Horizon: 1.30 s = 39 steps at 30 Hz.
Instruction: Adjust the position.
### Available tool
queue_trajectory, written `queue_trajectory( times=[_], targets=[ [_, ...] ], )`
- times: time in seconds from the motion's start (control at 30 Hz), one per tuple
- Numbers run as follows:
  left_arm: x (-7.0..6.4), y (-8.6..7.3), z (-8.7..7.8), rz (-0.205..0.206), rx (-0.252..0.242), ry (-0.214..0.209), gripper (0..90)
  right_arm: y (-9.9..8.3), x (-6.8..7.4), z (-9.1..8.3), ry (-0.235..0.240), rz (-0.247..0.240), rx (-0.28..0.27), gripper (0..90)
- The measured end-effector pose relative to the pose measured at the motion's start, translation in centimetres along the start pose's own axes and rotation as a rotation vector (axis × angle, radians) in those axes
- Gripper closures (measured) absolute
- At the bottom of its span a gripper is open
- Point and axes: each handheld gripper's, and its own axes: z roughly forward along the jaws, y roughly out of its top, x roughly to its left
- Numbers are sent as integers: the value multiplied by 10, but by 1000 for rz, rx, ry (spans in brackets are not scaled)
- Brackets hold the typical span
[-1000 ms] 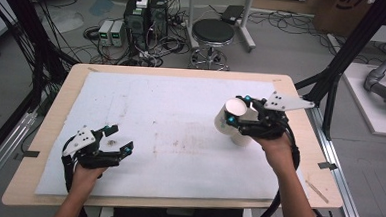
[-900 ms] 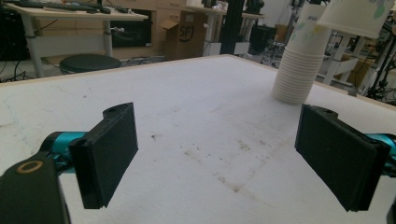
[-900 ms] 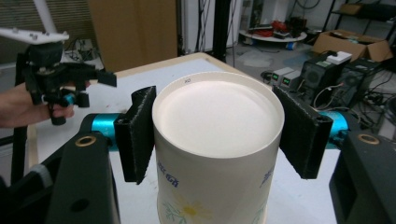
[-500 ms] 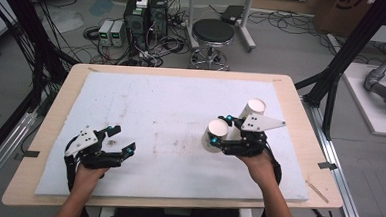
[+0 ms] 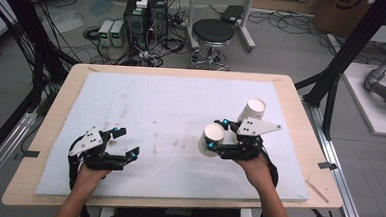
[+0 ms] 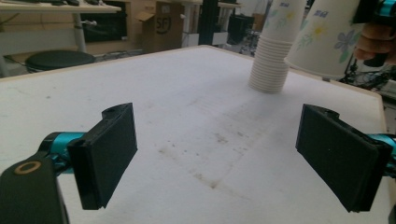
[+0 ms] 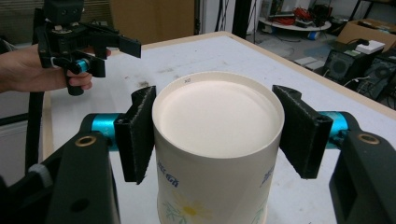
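Observation:
A white paper cup (image 5: 208, 140) with a flower print is tipped on its side, its base toward me, over the mat's right half. My right gripper (image 5: 216, 135) is shut on it. In the right gripper view the cup (image 7: 217, 112) sits between the two pads, each pressing on one side of it. Just behind, a stack of the same cups (image 5: 251, 111) stands upside down on the mat. At the near left my left gripper (image 5: 127, 142) stands open, with nothing between its jaws. The left gripper view has the stack (image 6: 275, 46) far ahead and the held cup (image 6: 327, 37) at top right.
A white foam mat (image 5: 171, 102) with brown stains covers the wooden table (image 5: 300, 124). Behind the table are a round stool (image 5: 213, 32), computer cases and cables on the floor. Black frame posts stand at both sides.
My right gripper has come away from the stack with one cup, moving left and toward the near edge. The stack stays standing. My left gripper has hardly moved.

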Motion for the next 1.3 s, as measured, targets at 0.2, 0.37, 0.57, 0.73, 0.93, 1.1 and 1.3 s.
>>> queue_trajectory(
  times=[0.2,0.37,0.57,0.73,0.93,1.1,1.3],
  targets=[
    [-4,0,5,3,0,-38,123,-2,2,2,9,-2,-1,355],
    [-9,1,10,6,7,-68,122,-9,6,7,35,5,12,354],
    [-19,2,17,62,8,-129,123,-9,10,15,59,-4,9,354],
    [-27,3,31,96,22,-169,123,-8,13,18,82,-3,12,354],
    [-41,8,56,134,32,-249,123,-8,14,22,95,-3,6,354],
    [-54,12,75,155,42,-299,123,-7,18,26,122,2,13,354],
    [-63,12,93,151,58,-331,123,-7,23,31,142,-2,23,355]
  ],
)
